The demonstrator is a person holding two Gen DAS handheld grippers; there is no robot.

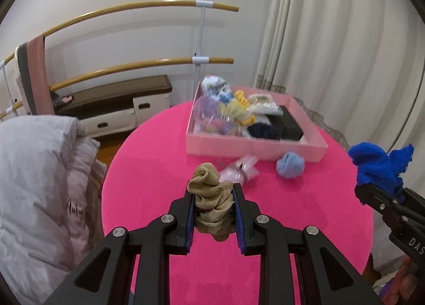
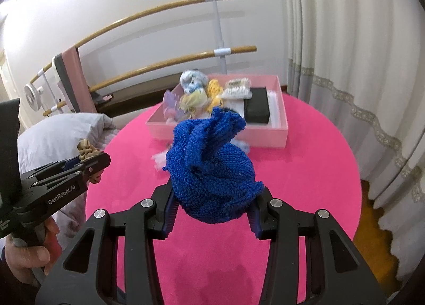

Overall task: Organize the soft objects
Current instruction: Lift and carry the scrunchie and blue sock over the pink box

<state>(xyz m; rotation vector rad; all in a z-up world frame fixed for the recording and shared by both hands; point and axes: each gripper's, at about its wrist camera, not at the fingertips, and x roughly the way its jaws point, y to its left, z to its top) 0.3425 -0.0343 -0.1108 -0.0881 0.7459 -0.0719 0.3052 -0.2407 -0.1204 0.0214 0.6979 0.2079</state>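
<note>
My left gripper [image 1: 212, 198] clamps a crumpled tan stocking [image 1: 211, 204], my right gripper [image 2: 212, 204] a royal-blue knitted sock bundle [image 2: 209, 169]; next, both go into the shallow pink cardboard box [image 1: 255, 147] ahead.

A left gripper [image 1: 212, 198] reaches out from the bottom of the frame, its two black fingers clamped on a bunched tan scrunchie [image 1: 209, 198] held above a round bright pink table [image 1: 159, 145]. Beyond it on the table lie a small clear-wrapped pink item [image 1: 240, 171], blurred, and a pale blue fabric ball [image 1: 290, 164]. Behind them sits a pink box [image 1: 255, 147] filled with mixed soft items. At the right edge, the right gripper [image 1: 382, 196] grips a deep blue knitted cloth [image 1: 382, 169]. A white padded jacket [image 1: 39, 185] lies at left.
</note>
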